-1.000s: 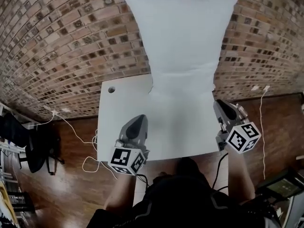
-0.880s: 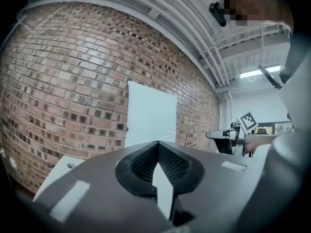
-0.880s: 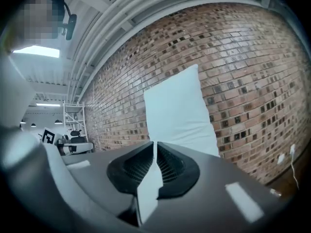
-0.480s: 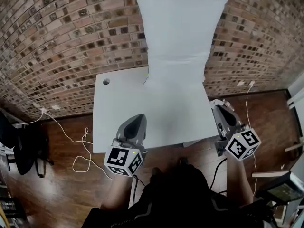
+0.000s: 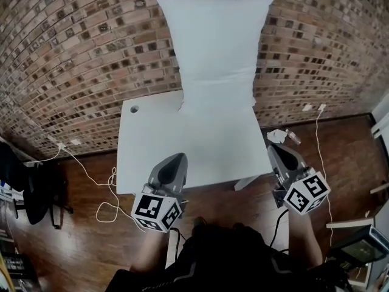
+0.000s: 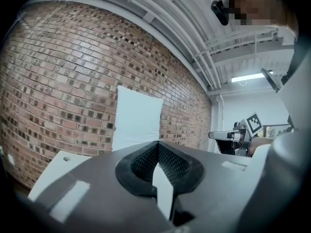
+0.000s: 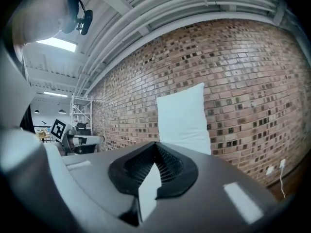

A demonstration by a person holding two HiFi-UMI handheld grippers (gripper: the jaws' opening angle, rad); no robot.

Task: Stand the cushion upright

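The white cushion stands upright on the far end of the white table and leans against the brick wall. It also shows in the left gripper view and the right gripper view. My left gripper hovers at the table's near edge, shut and empty, well short of the cushion. My right gripper hangs off the table's right front corner above the floor, shut with nothing in it. Both point level toward the wall.
The brick wall runs behind the table. White cables trail over the wooden floor at the left, near a black chair. Small litter lies on the floor right of the table. The tabletop has a round hole.
Both grippers have drawn back from the cushion toward the person; the right one has left the table's side. The cushion has stayed upright against the wall.
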